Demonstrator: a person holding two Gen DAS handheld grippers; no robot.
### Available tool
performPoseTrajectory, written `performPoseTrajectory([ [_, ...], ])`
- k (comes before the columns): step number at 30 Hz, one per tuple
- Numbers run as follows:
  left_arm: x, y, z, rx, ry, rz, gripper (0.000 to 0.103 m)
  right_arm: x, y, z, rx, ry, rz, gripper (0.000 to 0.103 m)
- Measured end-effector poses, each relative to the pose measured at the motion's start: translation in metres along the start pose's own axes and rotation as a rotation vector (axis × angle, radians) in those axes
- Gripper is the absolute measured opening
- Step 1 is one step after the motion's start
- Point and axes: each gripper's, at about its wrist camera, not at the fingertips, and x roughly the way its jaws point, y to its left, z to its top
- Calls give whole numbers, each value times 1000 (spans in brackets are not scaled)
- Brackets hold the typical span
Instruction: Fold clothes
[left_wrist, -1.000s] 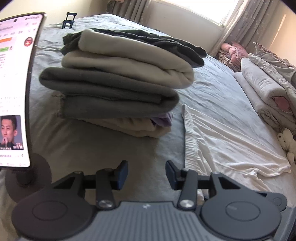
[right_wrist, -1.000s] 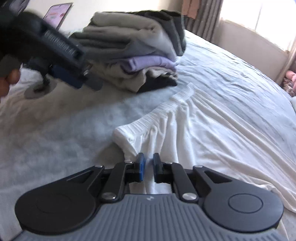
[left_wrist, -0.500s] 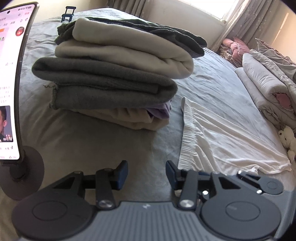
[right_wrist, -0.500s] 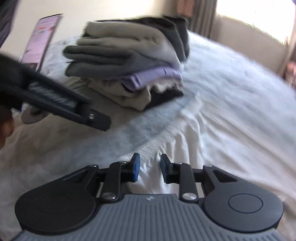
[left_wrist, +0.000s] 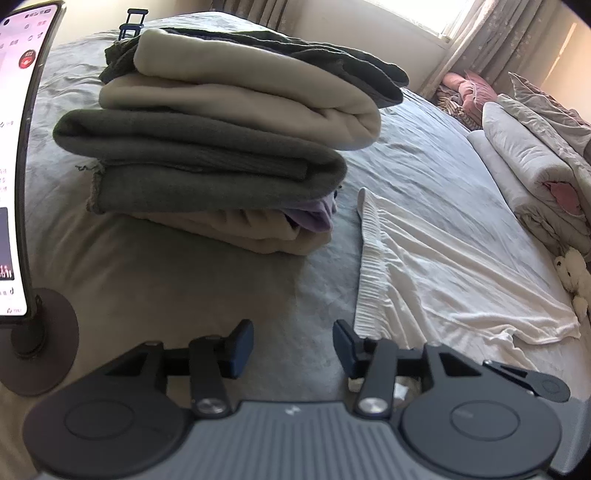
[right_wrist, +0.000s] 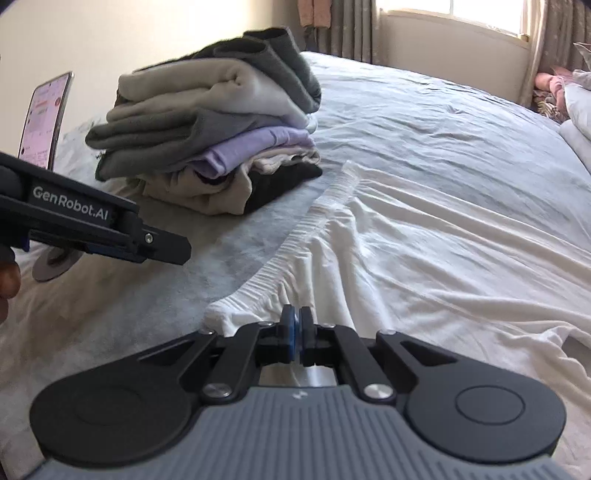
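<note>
White garment (right_wrist: 424, 258) lay spread on the grey bed (right_wrist: 424, 122), beside a stack of folded clothes (right_wrist: 210, 133). Right gripper (right_wrist: 295, 338) was clamped on its elastic waistband; left gripper (left_wrist: 293, 345) hung open above the bed.

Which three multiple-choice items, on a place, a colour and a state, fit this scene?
1. Where does the white garment lie?
A. on the stack
B. on the bed beside the stack
C. on the floor

2. Which colour shows low in the stack?
A. red
B. green
C. purple

3. How is the right gripper?
A. shut on the garment's waistband
B. wide open
C. out of view

Key: 1 B, it is spread on the bed; 2 C, a purple fold shows under the grey ones; 3 A, its fingers meet on the white elastic edge.
</note>
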Motion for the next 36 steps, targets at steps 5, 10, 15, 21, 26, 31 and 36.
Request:
performPoseTrajectory([
  [5, 2, -2, 0, -3, 6, 2, 51, 3, 5, 7, 1, -11, 31, 34],
  [10, 2, -1, 0, -10, 8, 5, 53, 14, 13, 13, -17, 9, 41, 45],
  [15, 2, 3, 1, -22, 13, 4, 53, 20, 14, 10, -12, 11, 6, 3],
  [21, 3, 1, 2, -23, 17, 0, 53, 12, -6, 3, 125, -19, 11, 1],
  [26, 3, 5, 2, -50, 14, 16, 53, 4, -11, 0, 159, -36, 22, 1],
  [31, 2, 2, 2, -37, 19, -3, 54, 3, -20, -1, 255, -56, 48, 1],
  [36, 4, 1, 0, -46, 40, -36, 53, 5, -32, -6, 327, -49, 33, 1],
])
